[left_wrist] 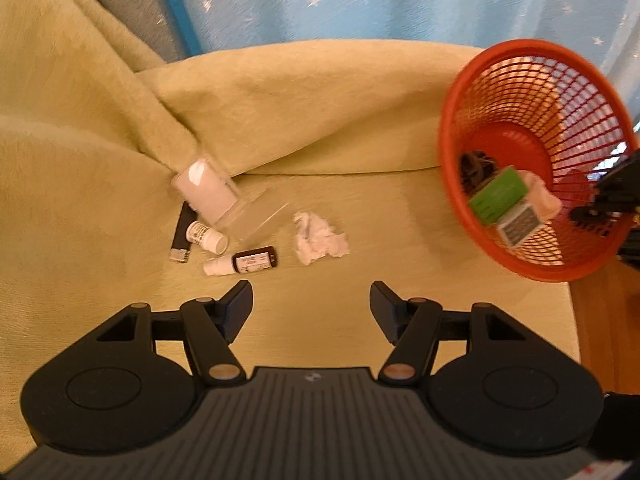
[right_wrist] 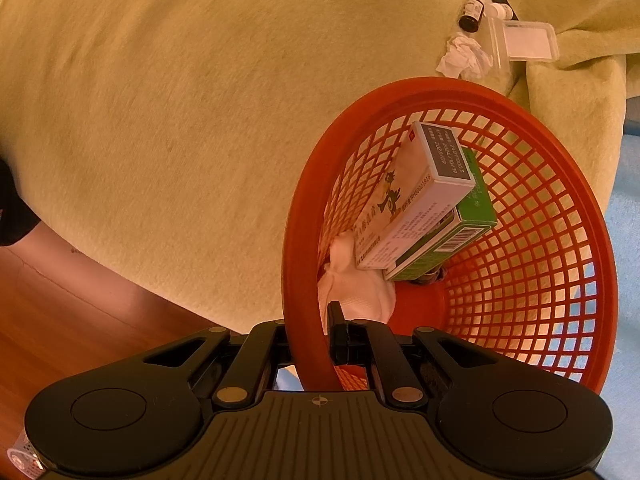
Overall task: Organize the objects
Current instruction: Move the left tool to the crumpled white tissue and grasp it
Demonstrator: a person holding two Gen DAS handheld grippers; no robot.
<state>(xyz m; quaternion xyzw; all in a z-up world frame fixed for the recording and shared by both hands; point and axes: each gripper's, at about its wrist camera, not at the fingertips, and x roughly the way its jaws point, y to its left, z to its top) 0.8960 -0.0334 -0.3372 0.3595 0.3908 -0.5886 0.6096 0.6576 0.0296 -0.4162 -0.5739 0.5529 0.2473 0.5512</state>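
From my left tool (left_wrist: 311, 304) I look down at a surface covered with a yellow-green blanket (left_wrist: 320, 100). The tool's jaws stand apart with nothing between them. Just ahead lie the things not yet put away — a crumpled tissue (left_wrist: 318, 238), a dark little bottle (left_wrist: 242, 263), a white bottle (left_wrist: 207, 237), a thin dark stick (left_wrist: 183, 234) and a clear plastic case (left_wrist: 212, 192). That makes 5 things left. The red basket (left_wrist: 452, 120) sits off to the right, tipped toward me, and it already holds a green box (left_wrist: 498, 194) and some other bits.

From my right tool (right_wrist: 320, 334) I see the jaws pinched together on the basket's rim, holding it tilted. Inside are a pale box (right_wrist: 416, 196) on top of the green box (right_wrist: 472, 216), plus a white wad (right_wrist: 356, 292). The loose things show far off at the top — well apart from the basket.

I think the job is about half done.
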